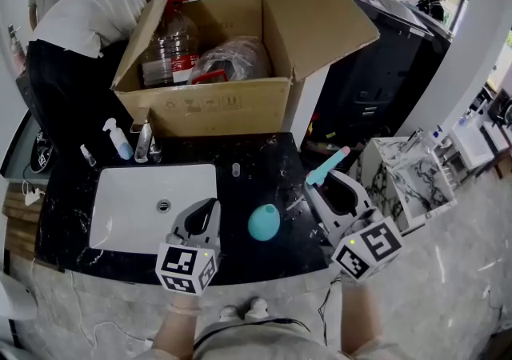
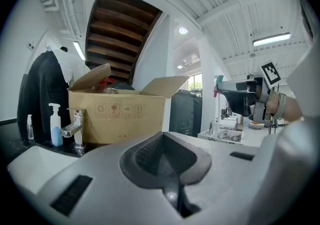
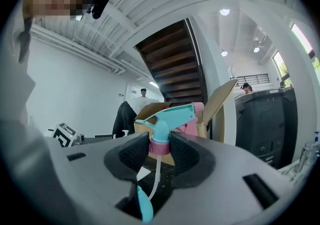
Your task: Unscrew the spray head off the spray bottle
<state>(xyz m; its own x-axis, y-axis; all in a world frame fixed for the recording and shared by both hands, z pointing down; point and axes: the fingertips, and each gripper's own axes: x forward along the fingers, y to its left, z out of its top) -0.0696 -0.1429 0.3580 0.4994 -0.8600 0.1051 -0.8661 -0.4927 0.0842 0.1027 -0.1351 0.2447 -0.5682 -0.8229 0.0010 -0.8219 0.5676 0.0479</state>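
With the right hand-held gripper (image 3: 161, 156) clamping the detached spray head (image 3: 170, 116) and the left hand-held gripper (image 2: 165, 156) closed on nothing, risk of bumping the unheld bottle (image 1: 264, 222) off the desk (image 1: 264, 160).

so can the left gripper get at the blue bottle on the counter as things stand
Probably yes. The bottle sits on the counter just beside the left gripper, with nothing between them. Its jaws are shut and empty, though, so they would have to open first.
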